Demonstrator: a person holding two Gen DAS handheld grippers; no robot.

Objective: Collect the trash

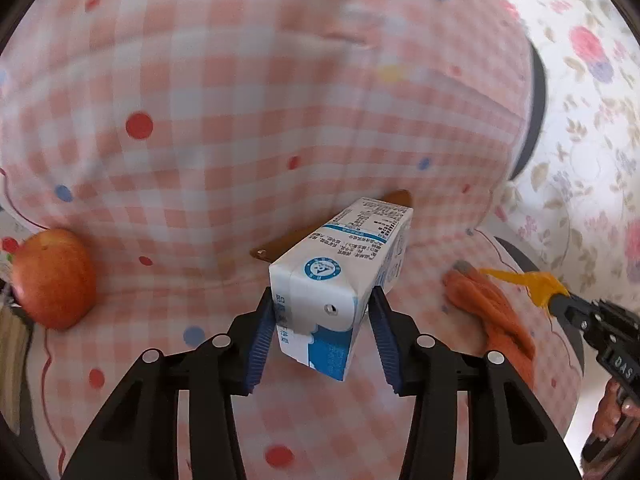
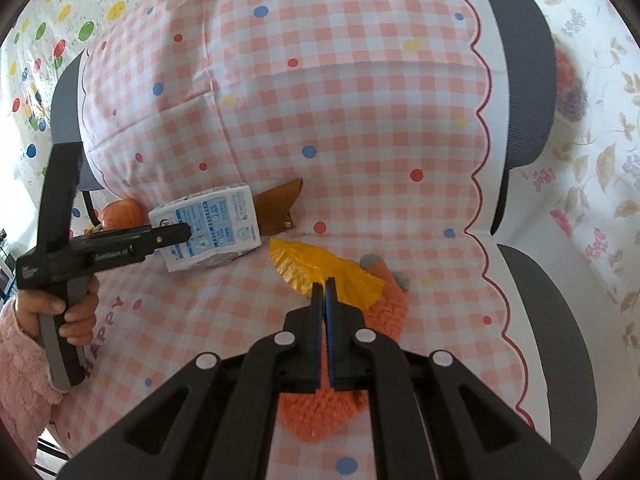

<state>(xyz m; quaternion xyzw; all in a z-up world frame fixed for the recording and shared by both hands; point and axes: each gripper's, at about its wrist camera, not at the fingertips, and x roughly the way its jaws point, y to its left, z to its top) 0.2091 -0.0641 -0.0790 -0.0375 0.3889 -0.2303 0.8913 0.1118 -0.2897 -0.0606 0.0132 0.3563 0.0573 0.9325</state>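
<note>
Nearest my left lens is the carton (image 1: 340,280), low in the centre of the frame, its folded end toward me and its long body running away up and right. My left gripper (image 1: 322,320) has its jaws on either side of that end; the left pad touches the side panel, the right pad sits just beside the other, so I read them as closing on it but not clearly clamped. It lies on the checked cloth (image 1: 240,120) over a chair seat, partly on top of a brown wrapper (image 1: 288,242).

I judge the carton light and probably empty. Its walls are thin card, stiff along the folded edges and soft in the middle of a panel, so a hard squeeze would dent it. The coated surface looks slick. I would grip across the narrow width near the end seam, where the folds stiffen it.

My right gripper (image 2: 324,284), in the lower centre of its own view, has its jaws pinched shut on a yellow wrapper (image 2: 316,268). This is thin, crinkly, almost weightless. It hangs over an orange knit toy (image 2: 384,312). An apple (image 1: 54,278) sits at the left edge.
</note>
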